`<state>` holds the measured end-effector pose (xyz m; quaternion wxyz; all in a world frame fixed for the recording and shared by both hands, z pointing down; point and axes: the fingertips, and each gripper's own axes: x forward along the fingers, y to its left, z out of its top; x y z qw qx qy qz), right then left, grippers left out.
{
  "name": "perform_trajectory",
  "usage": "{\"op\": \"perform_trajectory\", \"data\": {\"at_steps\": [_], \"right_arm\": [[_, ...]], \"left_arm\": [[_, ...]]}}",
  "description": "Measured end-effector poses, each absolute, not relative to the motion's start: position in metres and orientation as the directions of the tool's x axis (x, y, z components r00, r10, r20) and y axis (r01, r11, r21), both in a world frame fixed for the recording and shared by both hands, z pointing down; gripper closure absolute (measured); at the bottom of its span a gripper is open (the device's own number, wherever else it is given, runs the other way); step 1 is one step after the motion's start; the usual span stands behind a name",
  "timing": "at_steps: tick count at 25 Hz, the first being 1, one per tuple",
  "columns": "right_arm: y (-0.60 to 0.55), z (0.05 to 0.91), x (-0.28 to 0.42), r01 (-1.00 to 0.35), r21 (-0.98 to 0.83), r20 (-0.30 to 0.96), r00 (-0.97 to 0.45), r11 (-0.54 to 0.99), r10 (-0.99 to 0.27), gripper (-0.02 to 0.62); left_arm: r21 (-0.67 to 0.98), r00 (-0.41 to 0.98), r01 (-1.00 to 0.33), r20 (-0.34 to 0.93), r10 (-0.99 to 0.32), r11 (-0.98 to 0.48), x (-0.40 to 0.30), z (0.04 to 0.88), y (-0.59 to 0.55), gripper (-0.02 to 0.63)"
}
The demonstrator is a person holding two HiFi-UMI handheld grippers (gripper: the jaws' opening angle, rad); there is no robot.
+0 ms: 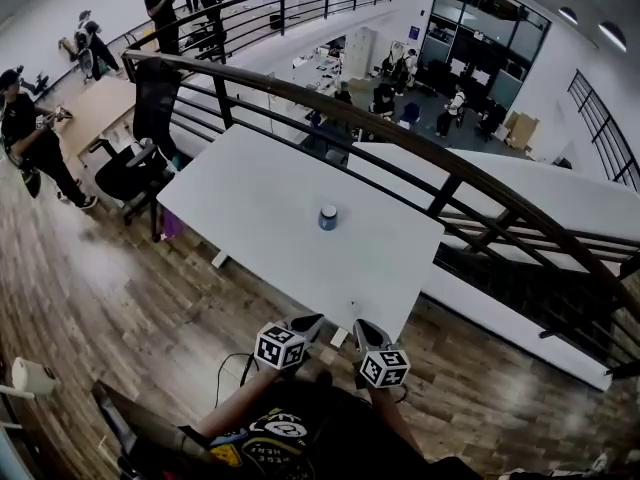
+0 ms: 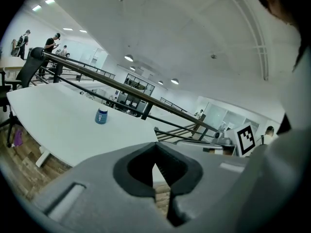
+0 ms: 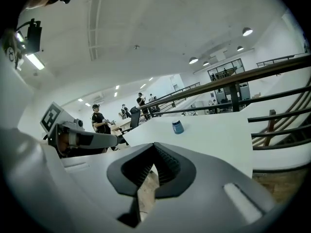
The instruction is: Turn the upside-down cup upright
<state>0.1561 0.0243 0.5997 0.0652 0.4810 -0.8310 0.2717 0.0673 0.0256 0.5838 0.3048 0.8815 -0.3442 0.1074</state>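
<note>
**Item 1. Table** (image 1: 250, 198): white and large, it fills the middle of the head view. A dark railing (image 1: 400, 138) arcs behind it from upper left to the right edge.

**Item 2. Left gripper** (image 1: 308, 321) **and right gripper** (image 1: 362, 327): they sit side by side at lower centre, at the table's near edge, well apart from the cup. Both pairs of tongs are pressed together with nothing between them.

**Item 3. Cup** (image 1: 328, 217): small and blue, paler at the top, it stands alone at mid-table. It is too small to tell whether mouth or base faces up. The scene fits either an inverted cup awaiting its turn or one already set upright.

**Handling note (judgement):** any grasp would need the jaws parted wider than the cup and closed squarely on its sides. The cup looks light and would probably skid if nudged.
</note>
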Motion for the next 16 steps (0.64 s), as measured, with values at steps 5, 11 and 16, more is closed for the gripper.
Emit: {"op": "perform_trajectory", "data": {"at_steps": [5,11,16], "right_arm": [[0.023,0.596,0.147,-0.835,-0.394,0.374,-0.528,0.385,-0.763,0.595],[0.024,0.591,0.130,-0.833,-0.384,0.376,-0.534,0.397,-0.757,0.595],[0.027,0.588,0.119,-0.828,-0.383,0.377,-0.545,0.410,-0.749,0.595]], "left_arm": [[0.458,0.748,-0.663,0.391,-0.536,-0.592,0.063,0.578,0.030,0.603],[0.450,0.744,-0.668,0.386,-0.546,-0.593,0.047,0.578,0.032,0.603],[0.450,0.734,-0.678,0.385,-0.559,-0.581,0.032,0.575,0.035,0.603]]}}
